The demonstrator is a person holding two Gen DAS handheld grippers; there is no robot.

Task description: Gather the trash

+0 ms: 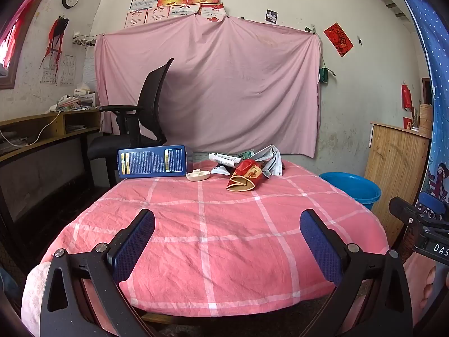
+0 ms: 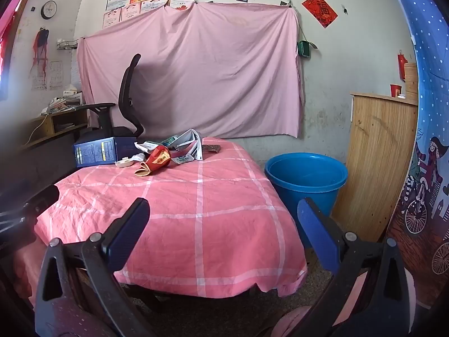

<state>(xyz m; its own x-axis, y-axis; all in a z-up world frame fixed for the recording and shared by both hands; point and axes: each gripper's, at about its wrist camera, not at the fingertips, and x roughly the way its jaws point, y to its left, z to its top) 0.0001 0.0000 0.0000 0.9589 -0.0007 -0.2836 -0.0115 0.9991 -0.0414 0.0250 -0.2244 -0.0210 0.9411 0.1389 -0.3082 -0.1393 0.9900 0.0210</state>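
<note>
Trash lies at the far end of a table under a pink checked cloth (image 1: 213, 224): a blue carton (image 1: 153, 161) on its side, a white lid (image 1: 197, 175), a crushed red and gold packet (image 1: 244, 175), a white tube (image 1: 224, 157) and folded papers (image 1: 269, 158). The right wrist view shows the same carton (image 2: 96, 151), red packet (image 2: 157, 160), papers (image 2: 190, 143) and a dark flat pack (image 2: 211, 148). A blue bucket (image 2: 306, 179) stands on the floor right of the table. My left gripper (image 1: 227, 224) and my right gripper (image 2: 224, 216) are both open and empty, well short of the pile.
A black office chair (image 1: 140, 118) stands behind the table's left corner, beside a wooden desk (image 1: 42, 129) with papers. A wooden cabinet (image 2: 378, 151) stands right of the bucket (image 1: 353, 186). A pink sheet (image 1: 207, 84) covers the back wall.
</note>
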